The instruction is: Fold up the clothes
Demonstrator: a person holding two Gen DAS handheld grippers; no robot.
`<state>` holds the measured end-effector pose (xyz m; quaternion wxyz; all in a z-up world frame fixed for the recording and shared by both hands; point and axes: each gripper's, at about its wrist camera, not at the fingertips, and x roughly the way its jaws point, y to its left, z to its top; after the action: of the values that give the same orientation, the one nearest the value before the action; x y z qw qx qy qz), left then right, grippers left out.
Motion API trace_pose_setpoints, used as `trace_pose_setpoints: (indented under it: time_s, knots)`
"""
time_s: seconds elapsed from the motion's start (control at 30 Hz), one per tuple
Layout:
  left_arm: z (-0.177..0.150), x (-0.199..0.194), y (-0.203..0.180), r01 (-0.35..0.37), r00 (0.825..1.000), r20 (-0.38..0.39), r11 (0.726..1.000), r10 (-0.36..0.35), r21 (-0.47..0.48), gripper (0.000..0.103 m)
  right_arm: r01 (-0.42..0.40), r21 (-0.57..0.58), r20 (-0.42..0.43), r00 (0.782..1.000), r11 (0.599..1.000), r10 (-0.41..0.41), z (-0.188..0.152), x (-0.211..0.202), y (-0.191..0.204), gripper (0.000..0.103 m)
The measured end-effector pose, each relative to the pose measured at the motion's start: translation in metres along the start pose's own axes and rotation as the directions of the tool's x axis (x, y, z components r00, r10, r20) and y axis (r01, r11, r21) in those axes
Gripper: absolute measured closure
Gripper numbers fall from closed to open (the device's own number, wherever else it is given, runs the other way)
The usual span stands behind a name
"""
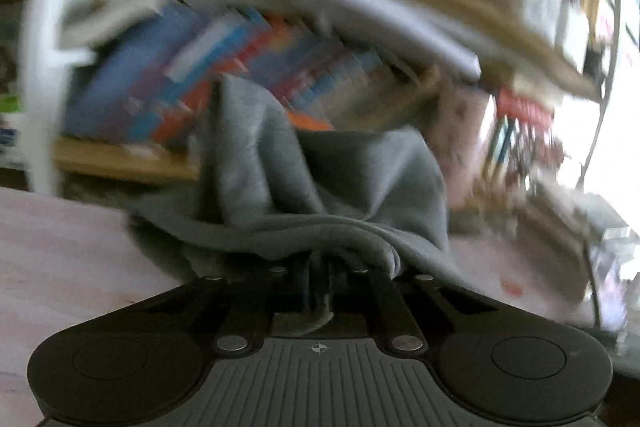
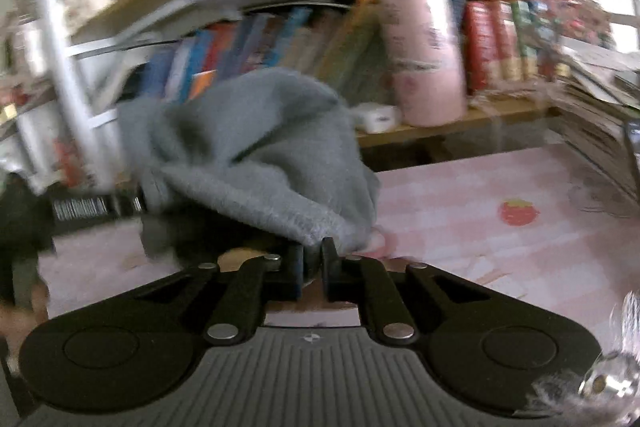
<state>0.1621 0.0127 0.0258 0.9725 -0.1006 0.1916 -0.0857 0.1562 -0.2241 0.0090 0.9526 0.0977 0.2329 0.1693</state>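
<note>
A grey fleece garment [image 1: 320, 179] bunches up in front of my left gripper [image 1: 320, 267], which is shut on its rolled edge; the cloth covers the fingertips. In the right wrist view the same grey garment [image 2: 256, 147] drapes up and to the left from my right gripper [image 2: 314, 253], which is shut on a corner of it. The cloth hangs lifted above the pink checked tablecloth [image 2: 460, 211]. Both views are blurred by motion.
A wooden shelf [image 2: 460, 125] packed with books [image 2: 260, 47] runs behind the table, with a pink cylindrical container [image 2: 424, 55] and a small white box [image 2: 378, 117] on it. A white frame post [image 2: 68, 67] stands at the left. Stacked papers [image 2: 600, 115] lie at the right.
</note>
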Motion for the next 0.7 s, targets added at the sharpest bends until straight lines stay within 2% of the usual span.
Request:
trace_pose_setpoints:
  time_s: [0.07,0.1,0.17,0.23,0.3,0.33,0.37,0.43,0.53,0.6,0.63,0.7]
  knots:
    - [0.012,-0.031,0.025,-0.025,0.997,0.077,0.997,0.031,-0.076,0.096,-0.105,0.008,-0.039,0.994,0.994,0.105,-0.01,-0.009,0.021,0.096]
    - [0.018,-0.047,0.038,-0.035,0.992,0.116,0.992,0.049,-0.118,0.096,-0.168,0.022,-0.066,0.983,0.986,0.169,-0.017,-0.014,0.033,0.096]
    - [0.029,-0.075,0.06,-0.039,0.981,0.181,0.981,0.075,-0.192,0.099,-0.291,0.055,-0.116,0.948,0.955,0.295,-0.031,-0.023,0.057,0.096]
    - [0.042,-0.096,0.069,-0.06,0.966,0.236,0.978,0.106,-0.198,0.099,-0.407,0.094,-0.162,0.894,0.909,0.417,-0.045,-0.033,0.08,0.096]
    - [0.055,-0.109,0.063,-0.062,0.955,0.279,0.987,0.102,-0.149,0.102,-0.513,0.138,-0.201,0.823,0.847,0.531,-0.059,-0.042,0.104,0.096]
    - [0.061,-0.112,0.056,-0.042,0.955,0.288,0.992,0.076,-0.12,0.103,-0.562,0.16,-0.218,0.781,0.811,0.584,-0.067,-0.047,0.114,0.096]
    - [0.065,-0.112,0.044,-0.009,0.957,0.289,0.997,0.031,-0.076,0.103,-0.594,0.175,-0.229,0.751,0.785,0.619,-0.075,-0.051,0.12,0.096]
    - [0.071,-0.112,0.018,0.062,0.957,0.28,0.998,-0.068,0.028,0.103,-0.601,0.187,-0.234,0.741,0.777,0.63,-0.077,-0.053,0.119,0.096]
    - [0.075,-0.117,-0.029,0.115,0.946,0.275,0.972,-0.17,0.204,0.103,-0.612,0.205,-0.241,0.725,0.764,0.645,-0.08,-0.055,0.118,0.096]
    - [0.079,-0.114,-0.038,0.124,0.957,0.232,0.966,-0.177,0.227,0.102,-0.619,0.216,-0.245,0.714,0.755,0.656,-0.083,-0.056,0.117,0.096]
    - [0.077,-0.115,-0.035,0.11,0.963,0.215,0.967,-0.161,0.231,0.096,-0.622,0.222,-0.247,0.709,0.75,0.661,-0.084,-0.057,0.116,0.096]
    - [0.071,-0.119,-0.023,0.071,0.974,0.193,0.968,-0.119,0.241,0.094,-0.629,0.234,-0.251,0.697,0.741,0.671,-0.086,-0.059,0.115,0.096]
